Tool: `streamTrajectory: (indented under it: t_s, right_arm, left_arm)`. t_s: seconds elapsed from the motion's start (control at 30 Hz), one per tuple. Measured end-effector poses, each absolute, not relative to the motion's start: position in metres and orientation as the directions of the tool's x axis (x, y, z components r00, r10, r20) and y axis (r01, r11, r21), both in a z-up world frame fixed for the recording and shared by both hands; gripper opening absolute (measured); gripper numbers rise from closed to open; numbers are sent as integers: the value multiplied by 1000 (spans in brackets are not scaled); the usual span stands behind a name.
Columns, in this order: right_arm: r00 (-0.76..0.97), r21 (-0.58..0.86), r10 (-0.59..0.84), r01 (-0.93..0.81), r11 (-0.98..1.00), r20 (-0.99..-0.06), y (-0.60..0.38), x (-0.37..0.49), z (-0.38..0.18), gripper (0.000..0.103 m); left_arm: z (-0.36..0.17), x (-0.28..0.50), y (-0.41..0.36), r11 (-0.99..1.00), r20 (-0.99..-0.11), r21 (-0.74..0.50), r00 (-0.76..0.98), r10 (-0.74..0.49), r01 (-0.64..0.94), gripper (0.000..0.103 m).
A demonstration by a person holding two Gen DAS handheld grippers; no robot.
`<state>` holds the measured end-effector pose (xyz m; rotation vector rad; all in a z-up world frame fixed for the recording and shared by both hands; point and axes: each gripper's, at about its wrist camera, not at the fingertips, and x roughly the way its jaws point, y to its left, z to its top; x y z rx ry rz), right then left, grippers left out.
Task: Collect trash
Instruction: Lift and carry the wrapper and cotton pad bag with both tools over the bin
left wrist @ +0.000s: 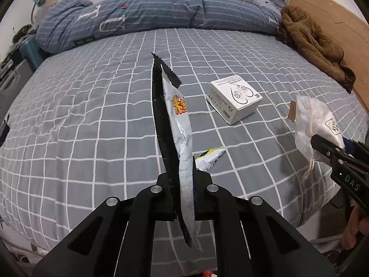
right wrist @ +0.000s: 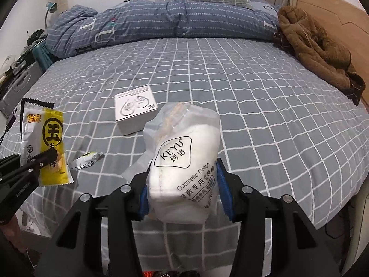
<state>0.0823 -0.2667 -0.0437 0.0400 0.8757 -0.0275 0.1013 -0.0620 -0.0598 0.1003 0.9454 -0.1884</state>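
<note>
While both tongs hang above the grey checked bed (left wrist: 96, 115), each has a piece of trash in its grip. The left gripper (left wrist: 184, 173) is squeezed flat on a snack wrapper (left wrist: 182, 138), silver with a black serrated edge (yellow on the face the right camera sees), which stands upright between the fingers and pokes out both above and below them. The right gripper (right wrist: 182, 184) stands partway open around a cotton-pad bag (right wrist: 184, 161), its blue pads (right wrist: 224, 191) pressing the bag's two sides; the bag is bulky, white, printed "KEYU" and "Cosmetic Cotton", and rises above the fingertips.

Two more pieces lie on the sheet, clear of both tongs. A white box (right wrist: 136, 113) with an earphone drawing sits near the bed's middle, beyond the cotton-pad bag. A small crumpled wrapper (right wrist: 86, 160), silver and yellow, lies flat between the two grippers, nearer the bed's front edge.

Behind, a blue duvet (left wrist: 150, 13) is heaped across the bed, and a brown coat (left wrist: 311, 41) lies at the right by the wooden headboard (right wrist: 334, 18).
</note>
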Motion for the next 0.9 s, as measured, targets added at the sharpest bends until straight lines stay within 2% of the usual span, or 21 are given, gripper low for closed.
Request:
streamTrajectory:
  t_s: [0.9]
  right_arm:
    - [661, 28, 27, -8, 1000, -750, -234, 1, -11, 46]
  left_arm:
    - [-29, 27, -46, 982, -806, -38, 576, -140, 185, 7]
